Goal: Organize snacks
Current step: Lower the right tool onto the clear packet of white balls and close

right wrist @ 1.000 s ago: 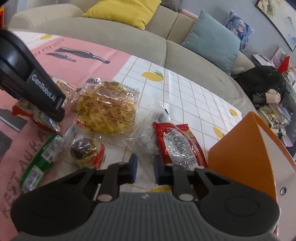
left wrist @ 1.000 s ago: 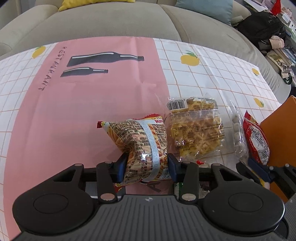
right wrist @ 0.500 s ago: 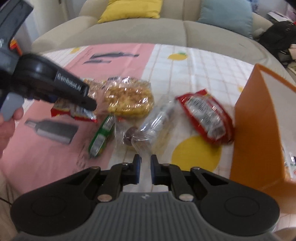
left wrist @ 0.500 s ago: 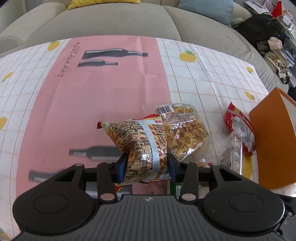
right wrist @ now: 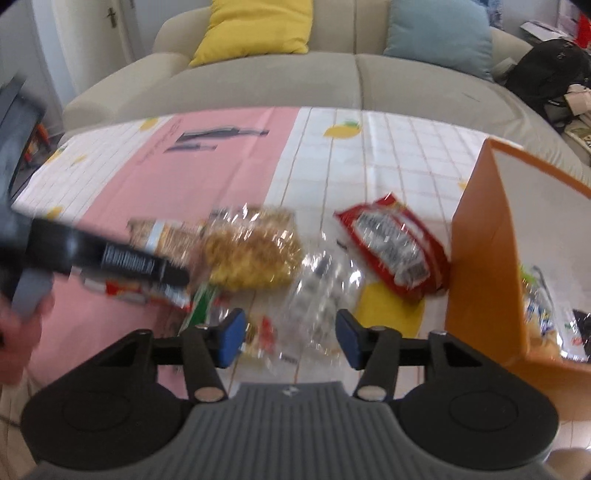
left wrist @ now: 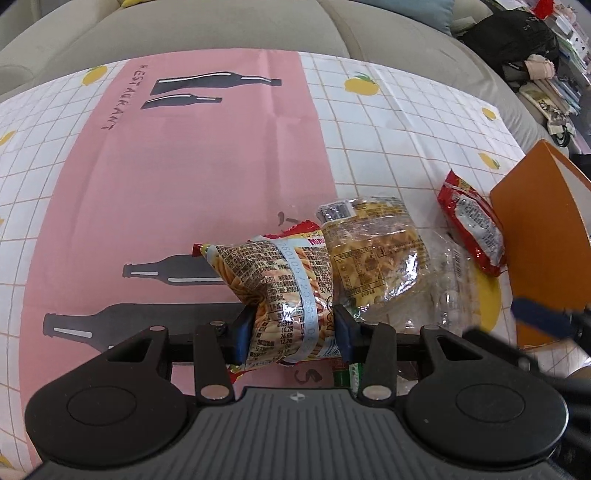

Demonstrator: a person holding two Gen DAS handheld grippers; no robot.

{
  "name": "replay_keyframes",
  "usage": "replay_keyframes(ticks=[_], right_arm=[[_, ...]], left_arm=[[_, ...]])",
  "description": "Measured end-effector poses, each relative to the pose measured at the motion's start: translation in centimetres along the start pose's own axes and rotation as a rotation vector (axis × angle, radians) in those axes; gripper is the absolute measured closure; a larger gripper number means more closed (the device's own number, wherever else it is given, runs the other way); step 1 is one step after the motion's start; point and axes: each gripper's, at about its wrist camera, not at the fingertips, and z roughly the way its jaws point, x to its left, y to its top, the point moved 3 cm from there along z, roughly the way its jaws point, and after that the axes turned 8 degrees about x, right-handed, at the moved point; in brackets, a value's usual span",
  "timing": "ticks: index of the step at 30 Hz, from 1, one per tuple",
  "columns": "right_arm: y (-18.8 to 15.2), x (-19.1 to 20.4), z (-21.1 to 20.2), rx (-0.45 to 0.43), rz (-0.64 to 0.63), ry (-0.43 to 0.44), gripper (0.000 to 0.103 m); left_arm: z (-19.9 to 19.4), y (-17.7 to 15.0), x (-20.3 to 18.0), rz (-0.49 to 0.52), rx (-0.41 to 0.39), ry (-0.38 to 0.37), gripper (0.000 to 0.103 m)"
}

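Observation:
My left gripper [left wrist: 293,332] is shut on an orange printed snack bag [left wrist: 280,291] and holds it above the tablecloth. Beside it lie a clear bag of yellow waffle snacks [left wrist: 373,251], a clear packet [left wrist: 448,291] and a red packet [left wrist: 471,229]. My right gripper [right wrist: 288,338] is open and empty, above the clear packet [right wrist: 325,291] and a small chocolate wrapper [right wrist: 260,332]. The waffle bag [right wrist: 251,251], the red packet [right wrist: 395,247] and a green packet [right wrist: 201,306] lie ahead of it. The orange box [right wrist: 480,236] at the right holds some snacks.
The tablecloth [left wrist: 184,166] is pink with bottle prints and white checks with lemons. A grey sofa [right wrist: 295,77] with a yellow cushion [right wrist: 255,26] and a blue cushion [right wrist: 439,29] runs behind the table. A black bag [left wrist: 513,40] lies at the far right.
My right gripper has opened wide and drawn back above the clear packet. My left gripper keeps hold of the orange bag, which has lifted off the table.

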Motion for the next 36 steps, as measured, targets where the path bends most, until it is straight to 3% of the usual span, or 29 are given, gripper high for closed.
replay_keyframes(ticks=[6, 13, 16, 18, 20, 28, 33, 36], right_arm=[[1.9, -0.7, 3.7, 0.105, 0.052, -0.105, 0.029], [2.4, -2.2, 6.5, 0.215, 0.184, -0.071, 0.028], [2.1, -2.4, 7.1, 0.245, 0.201, -0.053, 0.033], [2.0, -2.4, 7.1, 0.234, 0.195, -0.051, 0.034], [1.9, -2.3, 7.0, 0.228, 0.177, -0.061, 0.041], [1.7, -2.4, 6.9, 0.224, 0.151, -0.055, 0.042], [1.7, -2.4, 6.9, 0.221, 0.137, -0.061, 0.041], [1.7, -2.3, 6.9, 0.221, 0.135, -0.059, 0.041]], left_arm=[[0.4, 0.3, 0.2, 0.009, 0.013, 0.013, 0.049], [0.5, 0.5, 1.8, -0.073, 0.024, -0.028, 0.036], [0.7, 0.8, 2.0, -0.097, 0.027, -0.035, 0.031], [0.9, 1.1, 2.1, -0.115, 0.026, -0.037, 0.029], [1.1, 1.3, 2.3, -0.134, 0.026, -0.043, 0.029], [1.0, 1.1, 3.3, -0.113, 0.021, 0.022, 0.03], [0.3, 1.0, 5.2, -0.225, 0.031, -0.07, 0.03], [0.1, 1.1, 6.2, -0.27, 0.021, -0.076, 0.03]])
